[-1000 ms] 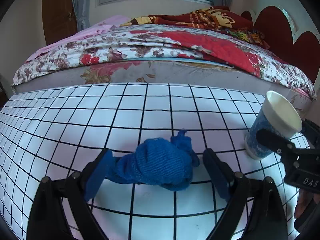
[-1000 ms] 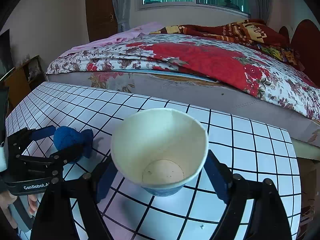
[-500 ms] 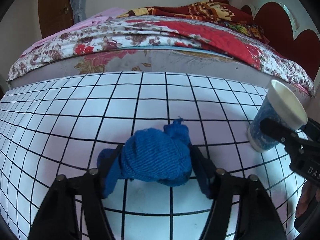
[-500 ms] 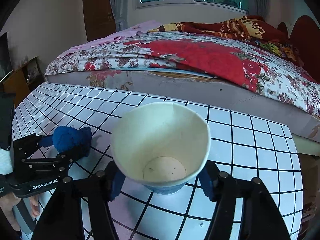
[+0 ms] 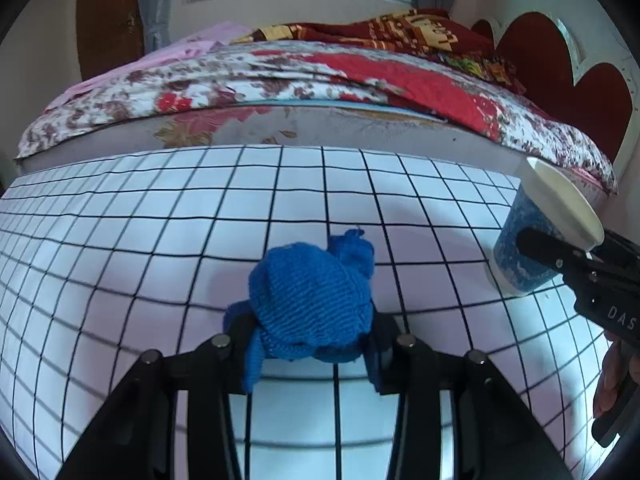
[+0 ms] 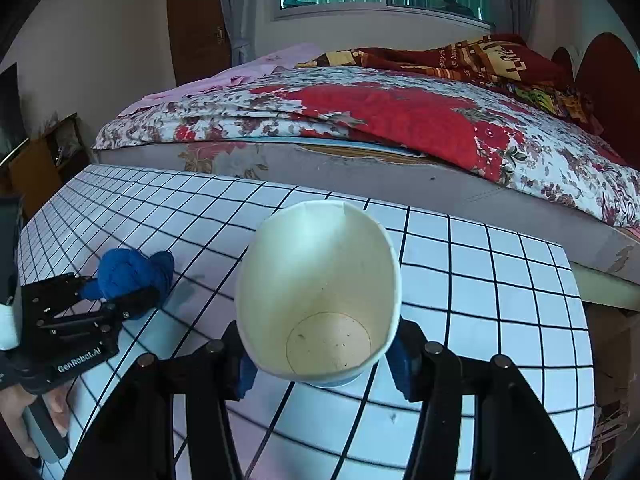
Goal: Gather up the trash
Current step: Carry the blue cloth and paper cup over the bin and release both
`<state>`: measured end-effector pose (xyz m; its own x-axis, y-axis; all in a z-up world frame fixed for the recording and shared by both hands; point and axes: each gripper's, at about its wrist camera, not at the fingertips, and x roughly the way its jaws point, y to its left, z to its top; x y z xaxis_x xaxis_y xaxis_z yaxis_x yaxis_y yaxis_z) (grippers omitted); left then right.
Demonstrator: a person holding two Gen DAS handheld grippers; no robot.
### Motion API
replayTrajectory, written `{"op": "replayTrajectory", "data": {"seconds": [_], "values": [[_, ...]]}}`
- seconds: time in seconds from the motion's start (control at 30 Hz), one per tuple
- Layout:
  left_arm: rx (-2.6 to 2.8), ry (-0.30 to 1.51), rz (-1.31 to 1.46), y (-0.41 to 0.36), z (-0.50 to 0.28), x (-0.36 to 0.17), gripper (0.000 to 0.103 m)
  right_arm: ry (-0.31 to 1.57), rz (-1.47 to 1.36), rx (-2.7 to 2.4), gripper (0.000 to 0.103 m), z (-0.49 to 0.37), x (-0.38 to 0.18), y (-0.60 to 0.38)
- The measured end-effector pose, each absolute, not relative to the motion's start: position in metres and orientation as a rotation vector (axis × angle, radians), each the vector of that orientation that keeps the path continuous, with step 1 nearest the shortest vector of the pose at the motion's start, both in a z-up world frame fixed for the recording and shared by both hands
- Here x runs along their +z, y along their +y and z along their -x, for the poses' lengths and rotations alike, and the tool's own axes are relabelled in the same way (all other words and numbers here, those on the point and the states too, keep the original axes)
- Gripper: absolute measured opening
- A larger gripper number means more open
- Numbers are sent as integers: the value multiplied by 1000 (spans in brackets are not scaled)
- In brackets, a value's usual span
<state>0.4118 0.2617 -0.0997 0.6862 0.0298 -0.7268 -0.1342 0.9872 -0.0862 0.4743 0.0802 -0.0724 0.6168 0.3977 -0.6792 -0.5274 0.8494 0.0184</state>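
Observation:
A crumpled blue knitted cloth (image 5: 310, 300) lies on the grid-patterned table; my left gripper (image 5: 312, 340) is shut on it, the fingers pressing both sides. It also shows in the right wrist view (image 6: 128, 274), at the left. A paper cup (image 6: 320, 300) with a blue outside and white inside stands upright; my right gripper (image 6: 320, 364) is shut on its lower body, squeezing the rim into an oval. The cup is empty. In the left wrist view the cup (image 5: 536, 240) is at the right, with the right gripper on it.
The table (image 5: 160, 220) has a white cloth with black grid lines. A bed (image 6: 380, 120) with a floral and red cover runs along its far edge. A brown wooden shelf (image 6: 40, 160) stands at the left. The table's right edge (image 6: 576, 320) is near the cup.
Both grippers have closed: the left one onto the blue cloth, the right one onto the cup, whose rim is now squeezed narrower.

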Motion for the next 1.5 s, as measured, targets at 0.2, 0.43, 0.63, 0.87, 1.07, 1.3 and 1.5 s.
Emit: {"op": "replayTrajectory", "data": {"seconds": [0.2, 0.43, 0.63, 0.87, 1.07, 1.3, 1.5], "values": [[119, 782, 97, 255, -377, -91, 41, 694, 236, 536, 54, -442, -61, 77], [139, 785, 114, 253, -339, -85, 41, 674, 261, 557, 54, -398, -53, 75], [166, 792, 113, 250, -302, -79, 41, 678, 276, 541, 54, -362, -45, 69], [187, 751, 95, 242, -262, -53, 41, 676, 247, 533, 54, -322, -28, 50], [167, 720, 55, 218, -227, -32, 41, 644, 225, 536, 54, -279, -8, 26], [165, 710, 30, 195, -182, -17, 41, 613, 196, 533, 54, -235, 13, -3], [154, 678, 4, 175, -148, 1, 41, 587, 162, 534, 54, -201, 23, -29]]}}
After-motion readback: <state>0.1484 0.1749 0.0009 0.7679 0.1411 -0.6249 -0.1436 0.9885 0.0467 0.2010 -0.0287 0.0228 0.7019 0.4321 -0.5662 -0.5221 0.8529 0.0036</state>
